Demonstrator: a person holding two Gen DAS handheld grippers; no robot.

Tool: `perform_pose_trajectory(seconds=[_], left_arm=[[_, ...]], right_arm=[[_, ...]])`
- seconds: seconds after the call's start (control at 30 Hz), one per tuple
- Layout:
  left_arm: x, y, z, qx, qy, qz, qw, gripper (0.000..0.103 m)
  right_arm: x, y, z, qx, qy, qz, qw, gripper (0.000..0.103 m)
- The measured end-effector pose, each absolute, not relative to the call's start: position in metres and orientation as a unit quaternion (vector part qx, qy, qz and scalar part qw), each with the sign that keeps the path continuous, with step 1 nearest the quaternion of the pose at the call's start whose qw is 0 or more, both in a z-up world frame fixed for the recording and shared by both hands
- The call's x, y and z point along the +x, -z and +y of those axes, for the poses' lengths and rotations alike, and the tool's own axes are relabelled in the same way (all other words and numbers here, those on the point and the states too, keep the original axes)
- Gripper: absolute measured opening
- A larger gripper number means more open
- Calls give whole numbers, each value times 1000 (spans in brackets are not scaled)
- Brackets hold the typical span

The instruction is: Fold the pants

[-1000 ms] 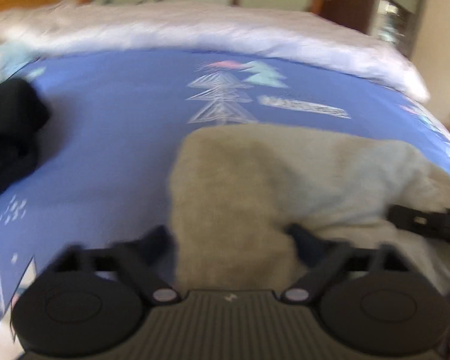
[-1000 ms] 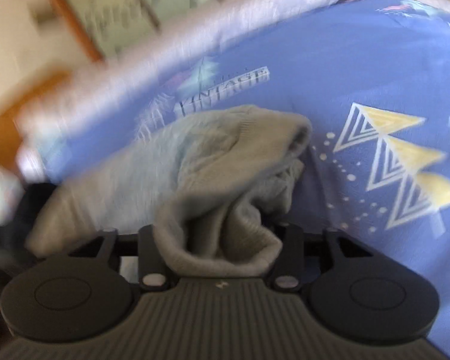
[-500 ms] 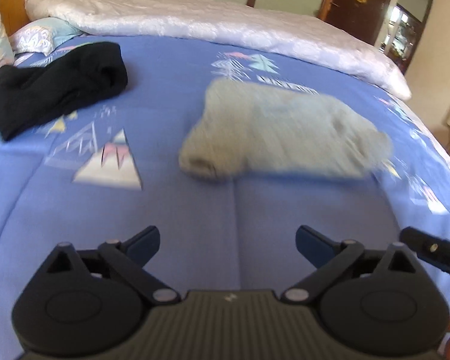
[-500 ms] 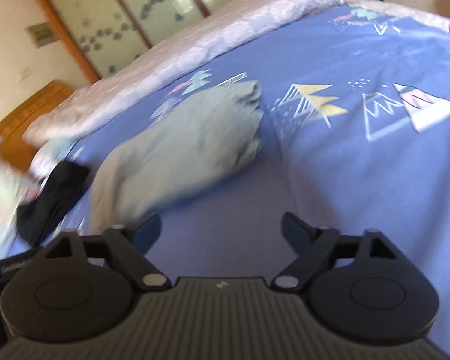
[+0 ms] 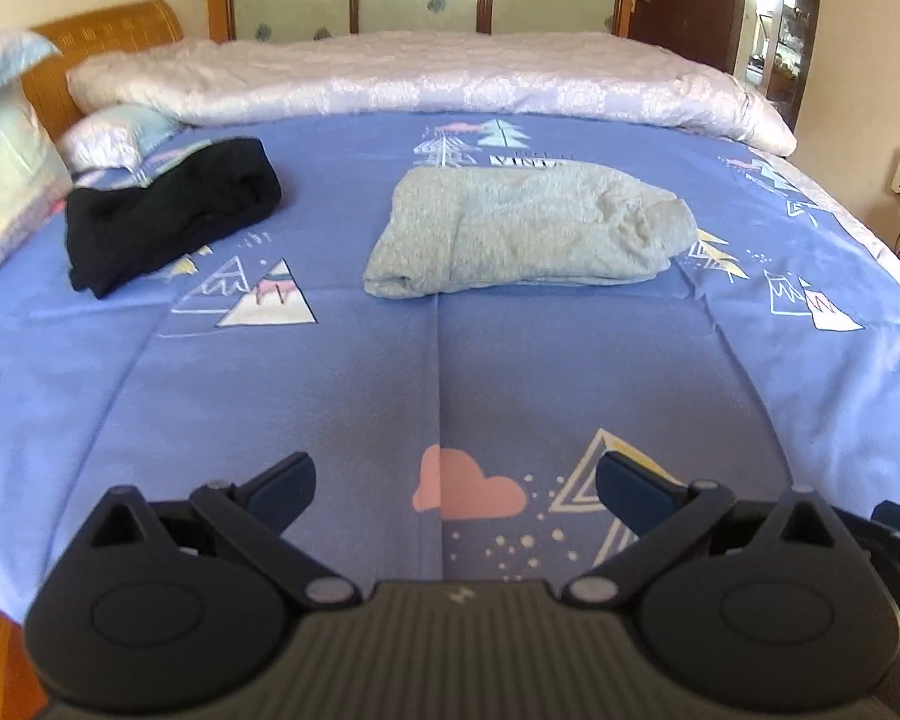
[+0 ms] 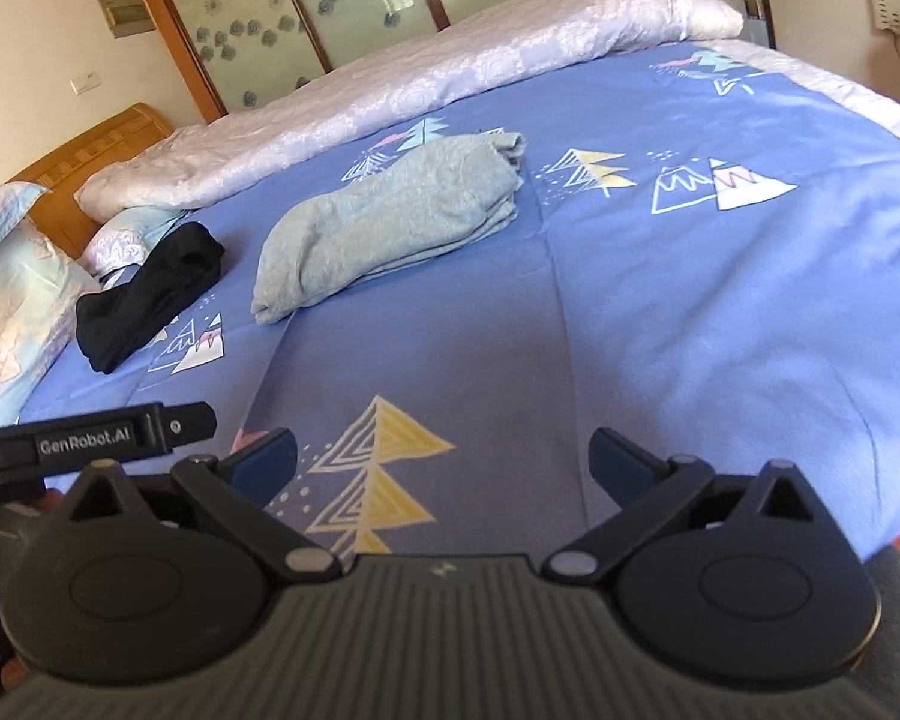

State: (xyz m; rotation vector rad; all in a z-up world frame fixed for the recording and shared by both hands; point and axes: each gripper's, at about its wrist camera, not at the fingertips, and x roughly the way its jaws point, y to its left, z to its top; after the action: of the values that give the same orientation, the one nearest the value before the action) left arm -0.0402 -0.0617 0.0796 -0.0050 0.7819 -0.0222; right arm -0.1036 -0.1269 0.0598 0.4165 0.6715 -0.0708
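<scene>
Both of my grippers have pulled back from the grey pants since a second ago, when the right one had the cloth bunched between its fingers and the left sat right at the bundle's edge. Now the left gripper stands released, jaws spread wide with only the blue bed sheet between them. The right gripper is just finishing opening, and nothing lies between its jaws either.

Ahead of both grippers and well apart from them, the pants rest on the bed as a folded, lumpy rectangle. Their long axis runs crosswise to the left gripper's line and slants away up to the right from the right gripper's. Neither hand looks clearly nearer. Layered edges show at the right end, a rounded fold at the left, and the knit is soft and slightly rumpled.

A black garment lies to the left of the pants, apart from them. By my reading the fold is done.
</scene>
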Motion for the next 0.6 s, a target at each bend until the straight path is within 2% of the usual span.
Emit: perform_pose_trajectory(seconds=[0.27,0.6], left_arm=[[-61,-96,-80,96,-90,327,936,103],[-63,-91,-83,77,-45,393,915,103]], right_arm=[[-118,-71,-111,192,39,298,934,103],[-115,-65,-109,213,33,313,925,103]])
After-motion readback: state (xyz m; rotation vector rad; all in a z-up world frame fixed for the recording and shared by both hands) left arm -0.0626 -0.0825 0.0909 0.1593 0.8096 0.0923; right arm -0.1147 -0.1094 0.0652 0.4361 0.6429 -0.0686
